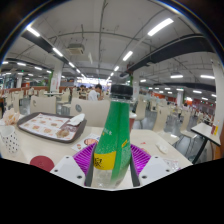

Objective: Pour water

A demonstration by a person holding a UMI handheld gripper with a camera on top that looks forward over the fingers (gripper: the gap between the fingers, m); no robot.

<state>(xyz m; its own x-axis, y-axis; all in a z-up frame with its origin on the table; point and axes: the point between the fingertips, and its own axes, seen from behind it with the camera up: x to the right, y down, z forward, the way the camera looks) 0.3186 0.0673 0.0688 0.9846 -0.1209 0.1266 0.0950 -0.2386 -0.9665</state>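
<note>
The jaws are closed on the green bottle (113, 140) in the lower centre of the frame, both purple pads (84, 157) pressing its sides. It stands upright (cap still on), probably to carry it safely. A tray (45, 125) lies on the desk (150, 135) at middle left

There is only one view, so no part of the scene is shared with another. The camera sits on the gripper (113, 160) and looks forward along its two fingers, which show at the bottom. It is held about level, near table height. A green bottle (113, 140) stands very close to the lens and fills the middle. Beyond it the view opens wide on a table (95, 115), a large hall and its ceiling lights (160, 27).
</note>
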